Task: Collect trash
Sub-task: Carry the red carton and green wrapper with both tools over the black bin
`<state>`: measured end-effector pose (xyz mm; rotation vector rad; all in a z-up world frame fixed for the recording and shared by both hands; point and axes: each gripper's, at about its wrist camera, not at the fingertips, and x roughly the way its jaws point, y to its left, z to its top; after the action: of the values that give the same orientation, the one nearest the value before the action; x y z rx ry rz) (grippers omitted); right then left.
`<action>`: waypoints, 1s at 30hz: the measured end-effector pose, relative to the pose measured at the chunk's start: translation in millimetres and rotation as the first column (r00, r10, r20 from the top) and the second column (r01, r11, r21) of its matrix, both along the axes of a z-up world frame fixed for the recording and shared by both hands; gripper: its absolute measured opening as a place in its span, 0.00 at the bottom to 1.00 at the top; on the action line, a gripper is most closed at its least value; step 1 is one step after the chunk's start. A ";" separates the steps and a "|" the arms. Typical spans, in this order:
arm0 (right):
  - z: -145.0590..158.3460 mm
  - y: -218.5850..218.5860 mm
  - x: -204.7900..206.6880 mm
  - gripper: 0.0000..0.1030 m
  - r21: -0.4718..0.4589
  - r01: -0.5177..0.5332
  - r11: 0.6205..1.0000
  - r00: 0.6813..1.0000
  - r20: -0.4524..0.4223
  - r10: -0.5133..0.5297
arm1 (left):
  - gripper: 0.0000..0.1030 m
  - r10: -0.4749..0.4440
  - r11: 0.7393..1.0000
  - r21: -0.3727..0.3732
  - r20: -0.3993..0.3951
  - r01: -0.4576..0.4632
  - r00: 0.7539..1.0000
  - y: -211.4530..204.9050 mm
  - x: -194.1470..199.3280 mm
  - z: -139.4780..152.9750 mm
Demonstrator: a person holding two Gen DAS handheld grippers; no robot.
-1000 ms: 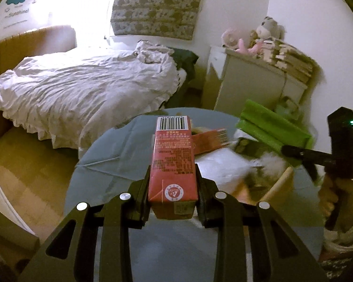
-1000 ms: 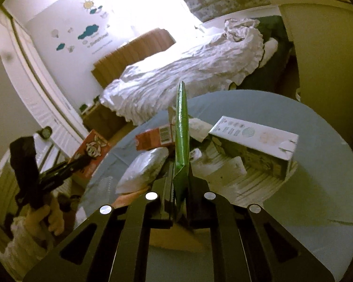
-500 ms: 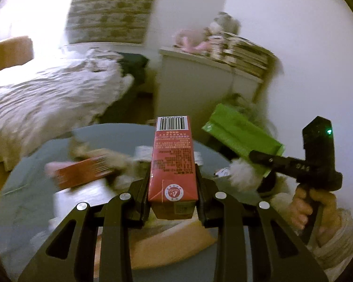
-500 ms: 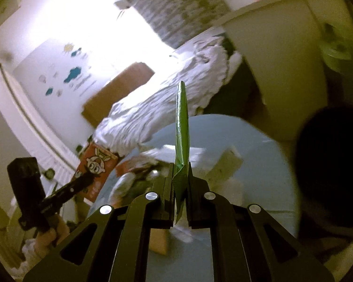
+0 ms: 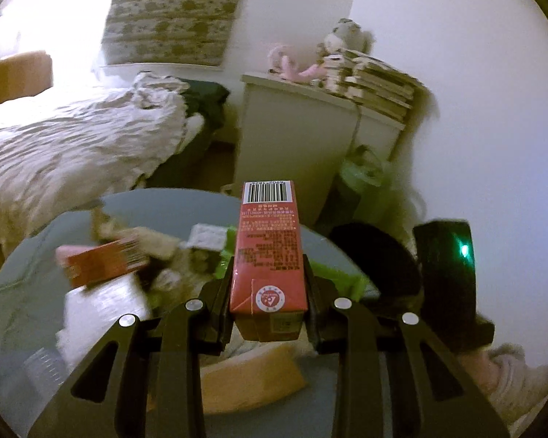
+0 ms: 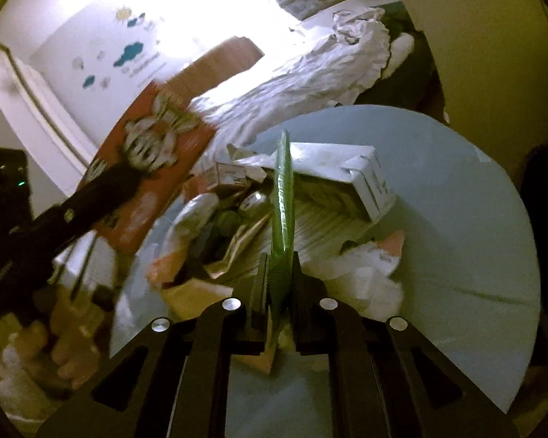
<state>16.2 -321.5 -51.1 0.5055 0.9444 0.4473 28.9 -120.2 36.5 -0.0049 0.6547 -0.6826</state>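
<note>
While the left tool grips a red carton, litter covers the table.

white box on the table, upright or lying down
Lying down: the white box rests on a long side atop the paper pile on the table, one end flap torn open.

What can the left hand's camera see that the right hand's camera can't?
Only the left wrist view shows the stuffed toys and stacked books on the white cabinet. Only the right wrist view shows the white box and the wall's cloud stickers. Both show the bed, the round table and the red carton in the left gripper.
</note>
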 end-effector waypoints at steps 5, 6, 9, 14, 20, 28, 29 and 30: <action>5.7 7.8 8.2 0.38 -0.008 0.032 0.999 0.999 0.013 -0.032 | 0.30 0.046 0.999 -0.004 -0.015 -0.046 0.999 24.3 -2.4 -3.9; 5.2 9.0 10.9 0.38 -0.011 0.033 0.999 0.999 0.012 -0.033 | 0.30 0.052 0.999 -0.007 -0.019 -0.052 0.998 27.4 -2.2 -4.8; 10.4 11.0 19.4 0.38 -0.011 0.034 0.999 0.999 0.025 -0.033 | 0.31 0.062 0.998 -0.020 -0.026 -0.062 0.998 34.9 -2.6 -7.5; 35.5 21.3 23.8 0.38 -0.003 0.008 1.000 0.995 0.099 -0.008 | 0.31 0.059 0.997 -0.037 -0.023 -0.060 0.998 37.8 -4.9 -7.7; 44.7 55.4 19.6 0.08 -0.202 -0.065 0.977 0.989 0.119 0.091 | 0.31 0.062 0.997 -0.054 -0.028 -0.063 0.998 44.8 -7.6 -11.2; 52.4 56.1 3.5 0.02 -0.196 -0.050 0.979 0.986 0.149 0.080 | 0.31 0.060 0.997 -0.046 -0.032 -0.062 0.998 45.3 -13.6 -13.3; 51.9 51.2 4.8 0.02 -0.181 -0.042 0.983 0.987 0.142 0.069 | 0.31 0.061 0.997 -0.047 -0.033 -0.062 0.998 45.4 -13.3 -13.4; 50.8 47.2 5.6 0.02 -0.166 -0.038 0.985 0.989 0.132 0.060 | 0.31 0.060 0.997 -0.048 -0.035 -0.062 0.998 44.5 -13.4 -13.8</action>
<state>21.8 -274.3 -0.3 0.2991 0.8546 0.4391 15.4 -75.7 22.6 -0.0820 0.6675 -0.6411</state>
